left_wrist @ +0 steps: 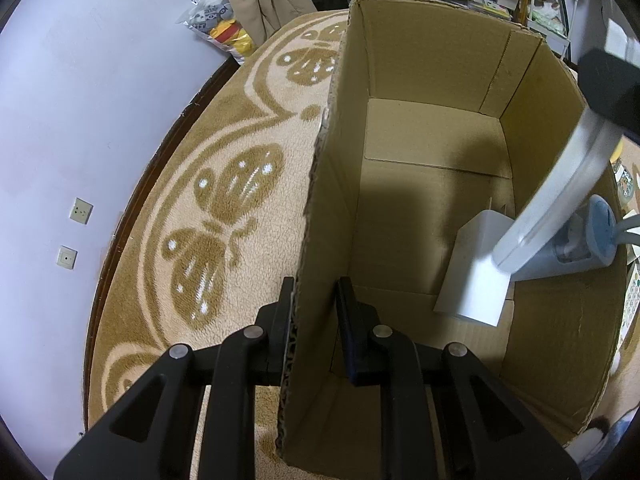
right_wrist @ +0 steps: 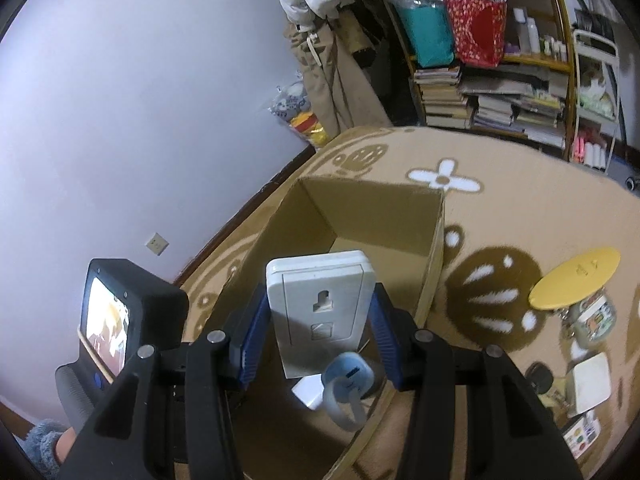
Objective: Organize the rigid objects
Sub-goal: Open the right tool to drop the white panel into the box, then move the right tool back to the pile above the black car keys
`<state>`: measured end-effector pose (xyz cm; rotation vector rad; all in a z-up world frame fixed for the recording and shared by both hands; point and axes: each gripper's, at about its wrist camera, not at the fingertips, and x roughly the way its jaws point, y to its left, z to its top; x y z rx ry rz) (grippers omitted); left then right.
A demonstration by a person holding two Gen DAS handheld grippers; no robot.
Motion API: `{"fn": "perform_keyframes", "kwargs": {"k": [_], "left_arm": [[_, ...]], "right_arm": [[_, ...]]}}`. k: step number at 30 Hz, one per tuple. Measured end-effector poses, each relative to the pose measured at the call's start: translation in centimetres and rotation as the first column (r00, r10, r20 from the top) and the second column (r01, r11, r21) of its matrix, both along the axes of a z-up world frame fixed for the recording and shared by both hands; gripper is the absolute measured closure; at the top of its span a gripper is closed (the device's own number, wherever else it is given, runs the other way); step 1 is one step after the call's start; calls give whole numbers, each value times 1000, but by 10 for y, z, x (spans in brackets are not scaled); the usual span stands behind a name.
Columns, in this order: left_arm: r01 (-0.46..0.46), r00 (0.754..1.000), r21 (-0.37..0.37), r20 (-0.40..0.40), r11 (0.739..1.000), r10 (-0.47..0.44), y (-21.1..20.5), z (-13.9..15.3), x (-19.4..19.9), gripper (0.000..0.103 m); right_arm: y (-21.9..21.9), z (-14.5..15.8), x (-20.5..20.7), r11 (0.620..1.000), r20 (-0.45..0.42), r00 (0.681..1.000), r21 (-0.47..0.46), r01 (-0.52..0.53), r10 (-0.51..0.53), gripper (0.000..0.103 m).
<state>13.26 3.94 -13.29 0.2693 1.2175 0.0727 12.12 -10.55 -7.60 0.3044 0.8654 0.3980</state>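
An open cardboard box (left_wrist: 440, 152) stands on the carpet; it also shows in the right wrist view (right_wrist: 360, 216). My left gripper (left_wrist: 316, 300) is shut on the box's left wall, one finger outside and one inside. My right gripper (right_wrist: 318, 320) is shut on a flat white device (right_wrist: 320, 300) and holds it over the box; the device also shows tilted in the left wrist view (left_wrist: 568, 188). Inside the box lie a white block (left_wrist: 476, 272) and a blue mug-like object (left_wrist: 584, 240), which also shows under the device in the right wrist view (right_wrist: 348, 376).
A jar with a yellow lid (right_wrist: 576, 280), a white square box (right_wrist: 590, 384) and a sticker sheet (right_wrist: 580, 436) lie on the brown patterned carpet (right_wrist: 500, 208) right of the box. A wall (left_wrist: 80, 120) is on the left. A cluttered shelf (right_wrist: 500, 80) stands behind.
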Motion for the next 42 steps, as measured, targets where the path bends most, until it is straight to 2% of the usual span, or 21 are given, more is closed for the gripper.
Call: {"fn": "perform_keyframes", "kwargs": {"k": [5, 14, 18, 20, 23, 34, 42], "left_arm": [[0, 1000, -1, -1, 1000, 0, 1, 0, 1, 85], [-2, 1000, -2, 0, 1000, 2, 2, 1, 2, 85], [-3, 1000, -3, -1, 1000, 3, 1, 0, 2, 85], [-3, 1000, -1, -1, 1000, 3, 2, 0, 2, 85], [-1, 1000, -1, -1, 1000, 1, 1, 0, 3, 85], [-5, 1000, -3, -2, 1000, 5, 3, -1, 2, 85], [-3, 1000, 1, -2, 1000, 3, 3, -2, 2, 85]], "right_arm": [[-5, -8, 3, 994, -80, 996, 110, -23, 32, 50], [1, -8, 4, 999, -80, 997, 31, -15, 18, 49], [-3, -5, 4, 1000, -61, 998, -10, 14, -15, 29], [-4, -3, 4, 1000, -59, 998, -6, 8, -9, 27], [-6, 0, 3, 999, -50, 998, -40, 24, -26, 19], [-22, 7, -6, 995, -35, 998, -88, 51, -55, 19], [-47, 11, -19, 984, -31, 993, -146, 106, -112, 18]]}}
